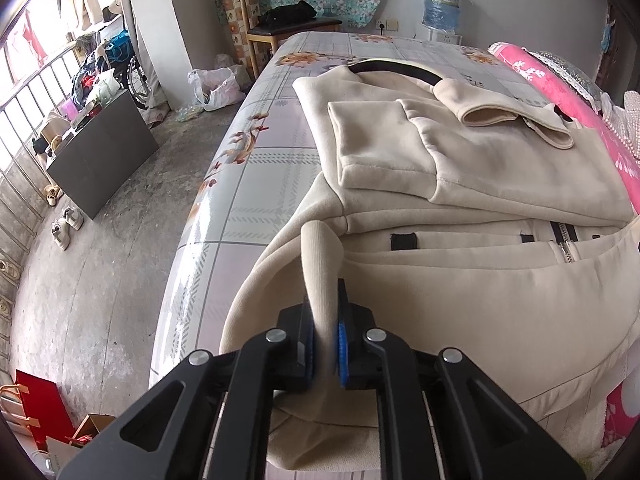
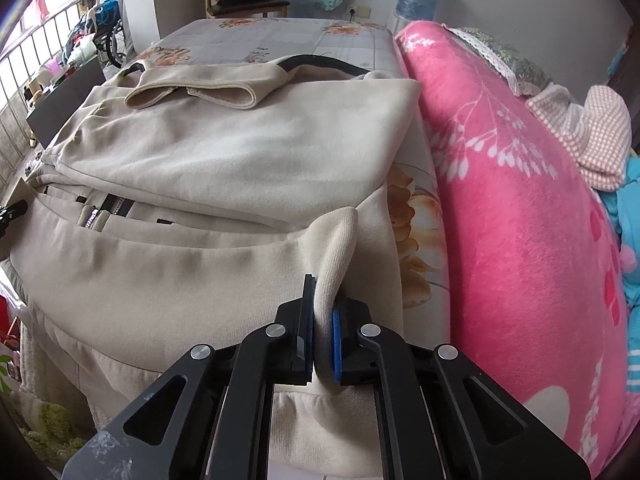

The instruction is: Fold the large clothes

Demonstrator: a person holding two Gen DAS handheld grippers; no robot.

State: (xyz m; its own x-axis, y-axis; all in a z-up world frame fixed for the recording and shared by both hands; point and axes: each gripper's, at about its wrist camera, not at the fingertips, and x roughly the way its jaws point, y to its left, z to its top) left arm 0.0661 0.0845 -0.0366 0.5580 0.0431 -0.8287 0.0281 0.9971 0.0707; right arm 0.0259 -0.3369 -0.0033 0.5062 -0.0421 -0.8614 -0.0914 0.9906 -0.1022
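A large cream zip-up jacket (image 1: 472,292) lies on the bed, its sleeves folded across the far part. My left gripper (image 1: 326,312) is shut on a pinch of the jacket's ribbed hem at its left near corner. My right gripper (image 2: 322,312) is shut on the ribbed hem (image 2: 338,240) at the jacket's (image 2: 208,152) right near corner. Both pinches stand up from the fabric. The black zipper (image 1: 564,236) shows between the two halves. The tip of the left gripper shows at the left edge of the right wrist view (image 2: 12,210).
The bed sheet (image 1: 256,160) is grey plaid with flowers. A pink floral blanket (image 2: 520,220) runs along the bed's right side. A wooden chair (image 1: 276,12), a water jug (image 1: 442,4) and a plastic bag (image 1: 214,88) stand beyond the bed. Concrete floor (image 1: 100,260) lies left.
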